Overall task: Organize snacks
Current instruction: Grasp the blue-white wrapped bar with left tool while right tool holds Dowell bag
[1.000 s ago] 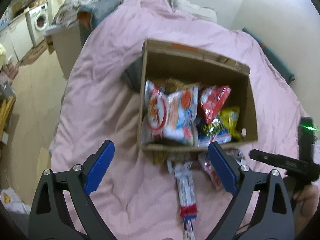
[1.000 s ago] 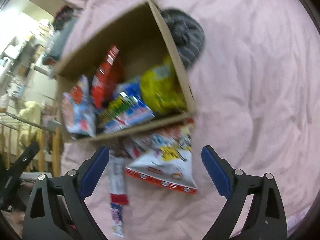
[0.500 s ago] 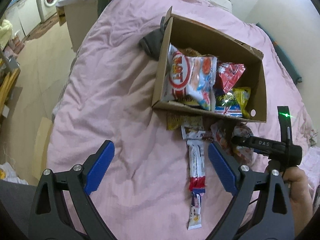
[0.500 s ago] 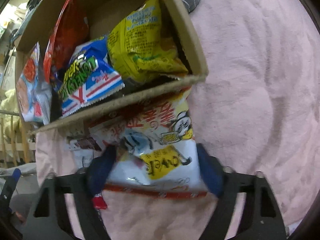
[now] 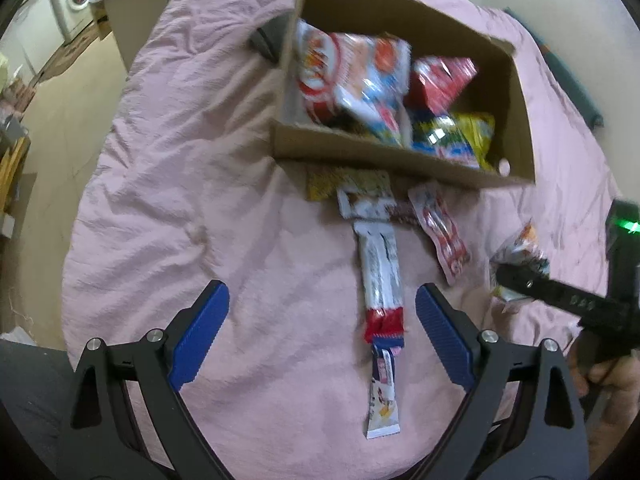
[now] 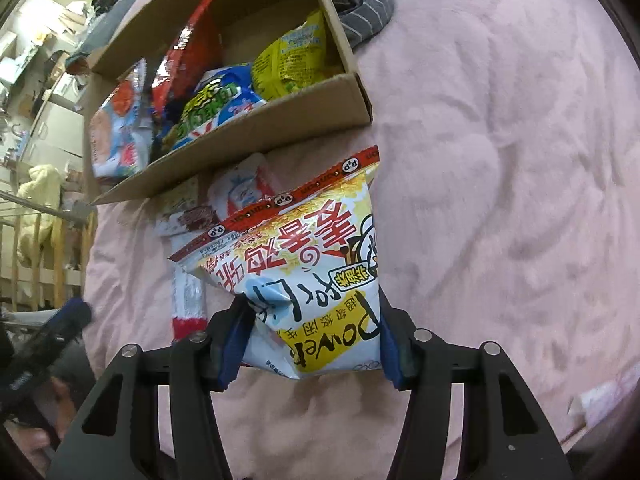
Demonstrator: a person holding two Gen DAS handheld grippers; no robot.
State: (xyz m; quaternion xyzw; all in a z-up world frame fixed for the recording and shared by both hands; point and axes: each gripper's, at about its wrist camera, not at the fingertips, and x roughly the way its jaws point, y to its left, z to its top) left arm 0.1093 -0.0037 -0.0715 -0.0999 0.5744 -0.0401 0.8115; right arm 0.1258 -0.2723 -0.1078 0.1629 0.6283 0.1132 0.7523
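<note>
Readable on the white snack bag (image 6: 320, 276) held upside down in the right gripper (image 6: 310, 344): "Power" on a yellow patch, "P.P" dots along a red seal strip, large red Chinese characters. Jaws closing, blue pads pressed into its crinkled foil sides, bag lifted off the pink blanket (image 6: 500, 160) just in front of the cardboard box (image 6: 280, 118). Inside the box roughly five glossy bags: white-red, red, blue-green, yellow. In front of it four or five flat packets, among them one long white bar wrapper (image 5: 380, 276) with a red end. Left gripper (image 5: 322, 334) wide open, empty, above the blanket near that wrapper
</note>
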